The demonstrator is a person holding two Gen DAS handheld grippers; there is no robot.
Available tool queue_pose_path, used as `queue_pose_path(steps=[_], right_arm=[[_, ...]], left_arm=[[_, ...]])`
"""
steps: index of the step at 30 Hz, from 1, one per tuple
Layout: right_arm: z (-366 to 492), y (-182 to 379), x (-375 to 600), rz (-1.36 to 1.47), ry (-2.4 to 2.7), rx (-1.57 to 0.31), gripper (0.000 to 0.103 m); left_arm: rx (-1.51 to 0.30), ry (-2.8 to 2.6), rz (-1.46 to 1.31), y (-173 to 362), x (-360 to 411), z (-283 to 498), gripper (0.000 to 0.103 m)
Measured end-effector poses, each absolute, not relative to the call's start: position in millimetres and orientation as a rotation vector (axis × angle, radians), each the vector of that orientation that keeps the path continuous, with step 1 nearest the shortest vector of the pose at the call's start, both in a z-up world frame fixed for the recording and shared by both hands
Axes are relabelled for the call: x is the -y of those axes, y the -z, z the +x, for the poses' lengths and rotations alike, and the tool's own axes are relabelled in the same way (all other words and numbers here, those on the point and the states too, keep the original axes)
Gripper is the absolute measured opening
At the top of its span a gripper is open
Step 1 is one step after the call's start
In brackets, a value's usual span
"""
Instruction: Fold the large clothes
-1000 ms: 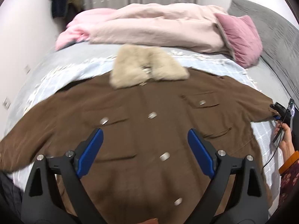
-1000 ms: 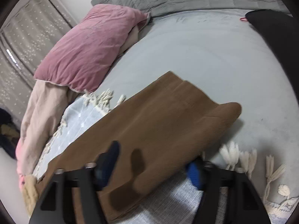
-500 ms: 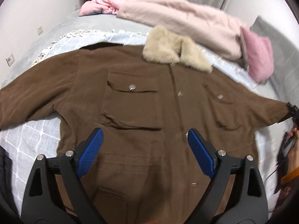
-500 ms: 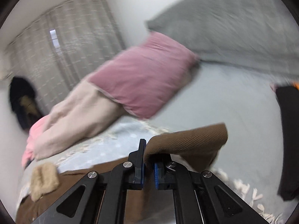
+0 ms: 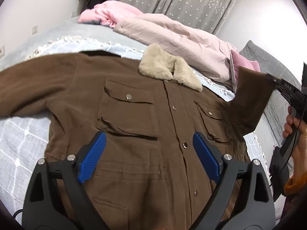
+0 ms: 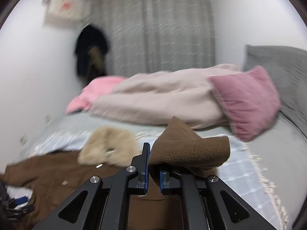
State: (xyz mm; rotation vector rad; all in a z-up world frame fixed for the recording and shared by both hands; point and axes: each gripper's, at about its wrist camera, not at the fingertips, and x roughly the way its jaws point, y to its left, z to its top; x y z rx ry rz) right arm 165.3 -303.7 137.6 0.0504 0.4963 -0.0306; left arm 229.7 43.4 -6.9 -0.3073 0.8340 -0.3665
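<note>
A large brown jacket [image 5: 134, 126] with a beige fur collar [image 5: 168, 69] lies face up and spread out on the bed. My left gripper [image 5: 149, 153] is open and empty, hovering above the jacket's lower front. My right gripper [image 6: 153, 170] is shut on the cuff of the jacket's right sleeve [image 6: 190, 149] and holds it lifted off the bed. In the left wrist view that raised sleeve [image 5: 249, 99] hangs at the right edge from the right gripper [image 5: 272, 82]. The other sleeve [image 5: 28, 84] lies flat at the left.
A pale pink quilt [image 5: 172, 32] and a pink garment [image 5: 107, 15] are heaped behind the jacket. A dusty pink pillow [image 6: 247, 101] and a grey pillow [image 6: 284, 65] lie at the right. A light blue fringed blanket [image 5: 21, 143] covers the bed. Curtains and dark hanging clothes stand behind.
My right gripper closed on the right sleeve cuff and lifted it up and inward over the jacket. My left gripper moved left over the jacket and stayed open.
</note>
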Motion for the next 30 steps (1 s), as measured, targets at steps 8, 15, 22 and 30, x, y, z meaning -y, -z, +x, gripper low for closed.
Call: queue_pose_path(steps=[8,15,22,30], right_arm=[[220,-48,190,0.149,-0.331,-0.840,0.044],[199,-36,239,0.312,-0.412,-0.821,0.070],[206,-32,327,0.300,-0.184,-0.785,0.071],[211,14,414,0.242,0.005,-0.849,0.071]], left_arm=[[-0.864,0.347,-0.288,17,-45,235,0.092],[-0.860,0.405,-0.253,-3,-18,265,0.092],[-0.948,0.422,-0.202,36,57,335,0.076],[-0.875,0.442,-0.251,75,89,326,0.042]])
